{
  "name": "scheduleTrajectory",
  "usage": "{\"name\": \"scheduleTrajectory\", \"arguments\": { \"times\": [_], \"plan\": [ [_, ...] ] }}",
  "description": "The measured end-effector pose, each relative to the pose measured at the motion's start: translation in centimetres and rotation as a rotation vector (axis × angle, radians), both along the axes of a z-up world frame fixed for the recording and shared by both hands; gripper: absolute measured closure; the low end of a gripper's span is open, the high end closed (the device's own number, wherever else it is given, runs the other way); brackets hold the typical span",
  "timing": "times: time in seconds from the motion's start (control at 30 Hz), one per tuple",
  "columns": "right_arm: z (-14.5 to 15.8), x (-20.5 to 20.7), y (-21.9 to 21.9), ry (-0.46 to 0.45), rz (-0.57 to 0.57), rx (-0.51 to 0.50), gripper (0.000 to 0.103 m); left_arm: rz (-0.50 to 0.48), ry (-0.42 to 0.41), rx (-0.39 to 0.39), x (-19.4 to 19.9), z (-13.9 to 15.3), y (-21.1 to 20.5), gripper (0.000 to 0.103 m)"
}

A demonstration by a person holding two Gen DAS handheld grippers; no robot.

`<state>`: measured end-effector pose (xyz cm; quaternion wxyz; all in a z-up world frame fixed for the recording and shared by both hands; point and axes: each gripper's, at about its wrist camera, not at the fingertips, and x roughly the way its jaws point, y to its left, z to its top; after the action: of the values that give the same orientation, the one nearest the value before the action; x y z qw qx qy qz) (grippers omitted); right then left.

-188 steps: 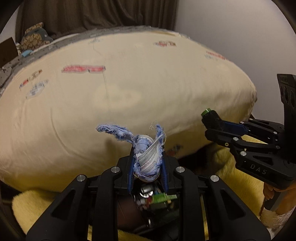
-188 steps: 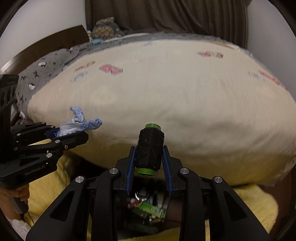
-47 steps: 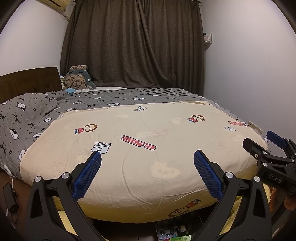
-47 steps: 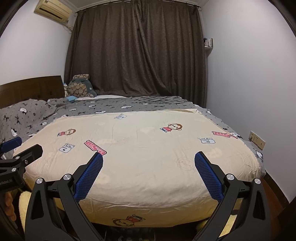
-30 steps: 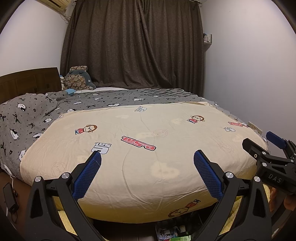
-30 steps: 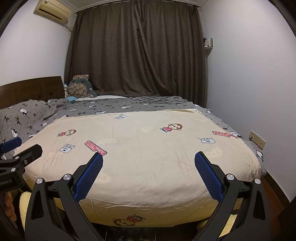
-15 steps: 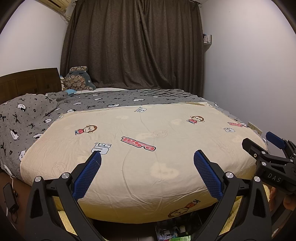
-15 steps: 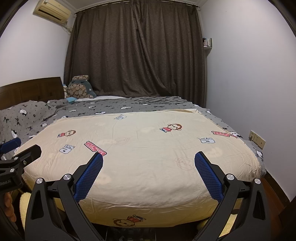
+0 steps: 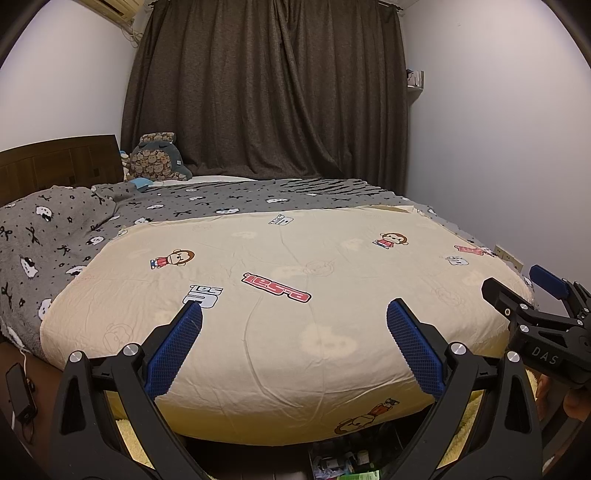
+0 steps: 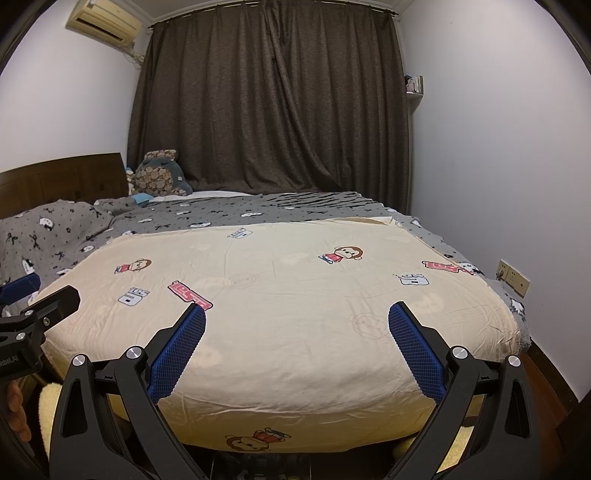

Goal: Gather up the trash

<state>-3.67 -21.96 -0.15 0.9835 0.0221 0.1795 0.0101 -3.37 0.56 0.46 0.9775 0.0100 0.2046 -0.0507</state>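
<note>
1 view, the left gripper's [image 9: 294, 315], alone shows litter [image 9: 343, 466] underfoot.

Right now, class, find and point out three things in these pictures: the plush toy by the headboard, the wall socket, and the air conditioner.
plush toy [image 9: 157, 162], left wrist view, on its patterned body.
wall socket [image 10: 513, 277], right wrist view, on the plate's face.
air conditioner [image 10: 103, 23], right wrist view, on its front panel.

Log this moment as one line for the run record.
left gripper: open, empty | right gripper: open, empty | both raised over bed | no trash visible on sheet | clutter under bed
</note>
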Motion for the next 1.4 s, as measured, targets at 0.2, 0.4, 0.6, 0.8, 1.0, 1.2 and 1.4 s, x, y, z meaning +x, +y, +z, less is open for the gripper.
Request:
{"name": "scheduleTrajectory", "arguments": {
  "times": [0.2, 0.4, 0.6, 0.8, 1.0, 1.2, 1.4],
  "plan": [
    [0.0, 0.0, 0.0, -0.001, 0.001, -0.001, 0.004, 0.01, 0.003, 0.001, 0.0, 0.1, -0.4, 0.008],
    [0.1, -0.1, 0.1, 0.0, -0.002, -0.001, 0.004, 0.014, -0.002, -0.006, -0.1, 0.3, -0.6, 0.008],
    [0.1, -0.1, 0.2, 0.0, -0.001, -0.002, 0.004, 0.04, -0.004, 0.013, -0.2, 0.3, -1.1, 0.008],
    [0.1, -0.2, 0.2, -0.002, -0.002, -0.001, 0.003, 0.023, -0.001, -0.012, -0.2, 0.3, -1.0, 0.008],
    [0.0, -0.2, 0.3, 0.004, -0.001, -0.006, 0.004, 0.028, -0.02, 0.023, -0.4, 0.2, -1.6, 0.008],
    [0.0, -0.2, 0.3, 0.005, -0.002, -0.006, 0.003, 0.054, -0.006, 0.027, -0.3, 0.2, -1.6, 0.008],
    [-0.1, -0.2, 0.3, 0.005, 0.0, -0.012, 0.004, 0.073, 0.015, 0.022, 0.1, 0.1, -1.2, 0.008]
  ]
}}
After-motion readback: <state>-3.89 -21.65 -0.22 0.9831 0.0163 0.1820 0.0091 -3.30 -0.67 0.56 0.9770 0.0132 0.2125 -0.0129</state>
